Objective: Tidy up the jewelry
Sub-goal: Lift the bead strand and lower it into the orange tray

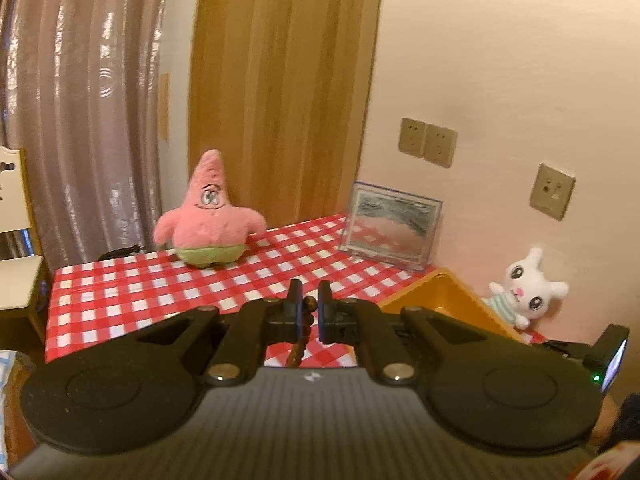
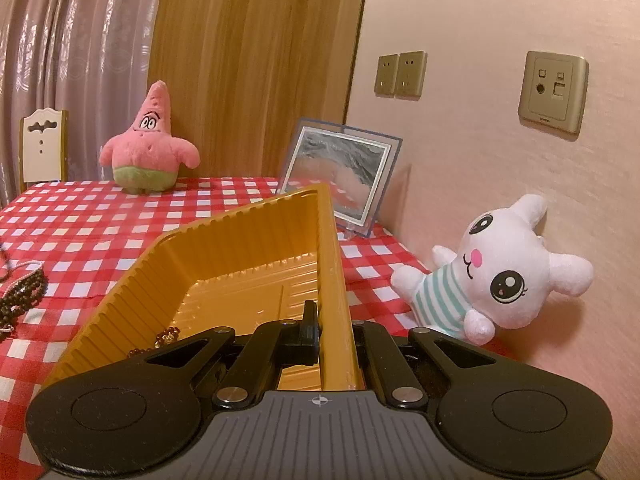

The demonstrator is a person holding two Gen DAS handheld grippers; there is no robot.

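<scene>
While your left gripper pinches the bead string at frame centre and your right gripper clamps the yellow tray wall at lower centre, a swinging strand could miss the tray.

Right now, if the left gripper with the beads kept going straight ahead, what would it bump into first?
Probably the checked tablecloth. The left gripper, shut on a brown bead string, tilts down toward bare cloth between the pink star plush and the picture frame. Depth is hard to judge.
</scene>
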